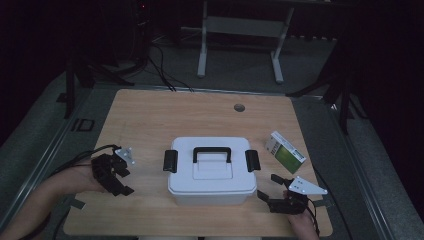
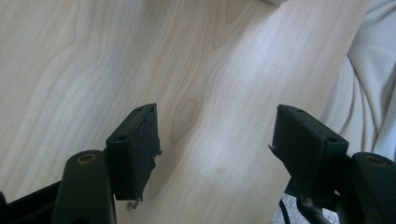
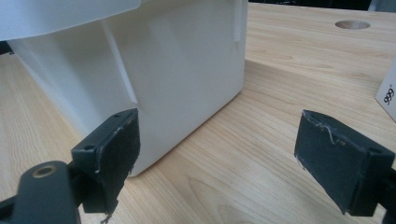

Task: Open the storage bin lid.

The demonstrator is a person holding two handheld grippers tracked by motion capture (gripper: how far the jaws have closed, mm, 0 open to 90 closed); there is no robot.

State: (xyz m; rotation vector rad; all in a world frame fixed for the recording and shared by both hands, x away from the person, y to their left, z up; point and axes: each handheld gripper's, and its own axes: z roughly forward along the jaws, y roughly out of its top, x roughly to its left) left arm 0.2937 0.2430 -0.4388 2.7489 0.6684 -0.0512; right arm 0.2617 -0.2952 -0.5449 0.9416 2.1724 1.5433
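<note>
**Flanking the closed box with both jaws spread**

Looking down from the high view, a white box point(image 1: 207, 172) with a black handle point(image 1: 212, 152) and two black latches sits mid-worktop point(image 1: 150, 115), lid on. The left hand-held gripper point(image 1: 122, 175) lies well to its left, jaws spread and empty. The right hand-held gripper point(image 1: 272, 187) sits just beside the box's near right corner, also spread with nothing in it. A small green-and-white carton point(image 1: 286, 152) lies to the box's right.

Left gripper view: the two black pads stand apart over bare wood point(image 2: 93, 70), nothing between them, and a pale sleeve point(image 2: 369, 84) shows at the right edge.

Right gripper view: the box wall point(image 3: 177, 65) rises close ahead, its lower corner just beyond the left pad; the right pad is over open wood, and the carton's edge point(image 3: 388, 95) peeks in at far right.

Risks, as I judge them: the right jaw is so near the corner that a careless advance could shove the box sideways instead of meeting a latch. A swing to the right might clip the carton. Working one latch without the other gripper steadying the box could tip or slide it.
</note>
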